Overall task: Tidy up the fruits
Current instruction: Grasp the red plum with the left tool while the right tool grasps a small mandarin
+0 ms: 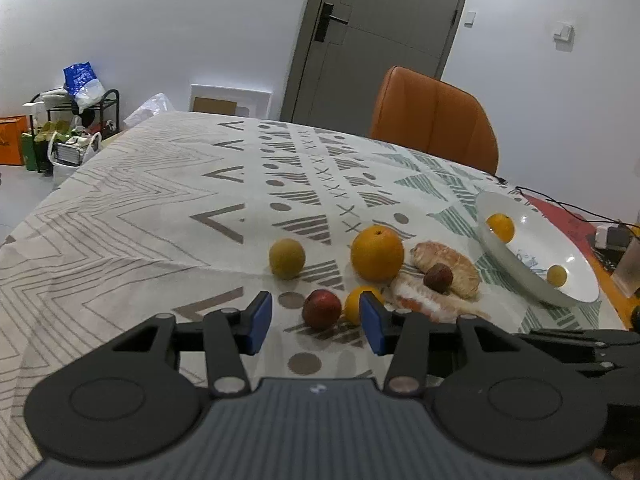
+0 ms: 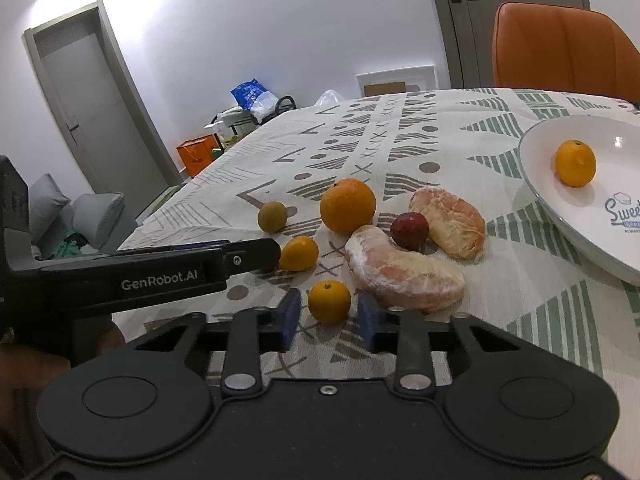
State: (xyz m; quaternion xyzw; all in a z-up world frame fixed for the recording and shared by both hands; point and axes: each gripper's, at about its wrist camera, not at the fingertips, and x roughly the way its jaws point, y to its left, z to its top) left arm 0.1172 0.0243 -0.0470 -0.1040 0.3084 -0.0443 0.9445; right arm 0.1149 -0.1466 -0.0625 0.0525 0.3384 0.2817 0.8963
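Left tongs [image 1: 316, 322] are seen released, a red fruit [image 1: 322, 308] lying just ahead on the tablecloth [image 1: 160, 200]. Right tongs [image 2: 328, 318] are clenched on a small mandarin [image 2: 329, 301] resting on the cloth. Judged light, round and soft-skinned, it is best gripped gently across its middle.

The left gripper [image 1: 316, 322] hovers low over the surface [image 1: 140, 200], its blue fingers [image 1: 258, 322] apart with a red fruit [image 1: 322, 308] seen between them and untouched. A small orange [image 1: 356, 304] sits just beside the right finger. Beyond lie a green fruit [image 1: 287, 258], a big orange [image 1: 377, 253], two peeled segments [image 1: 452, 268] and a brown fruit [image 1: 438, 277]. The tilted white plate [image 1: 532, 276] at right holds two small oranges [image 1: 501, 227].
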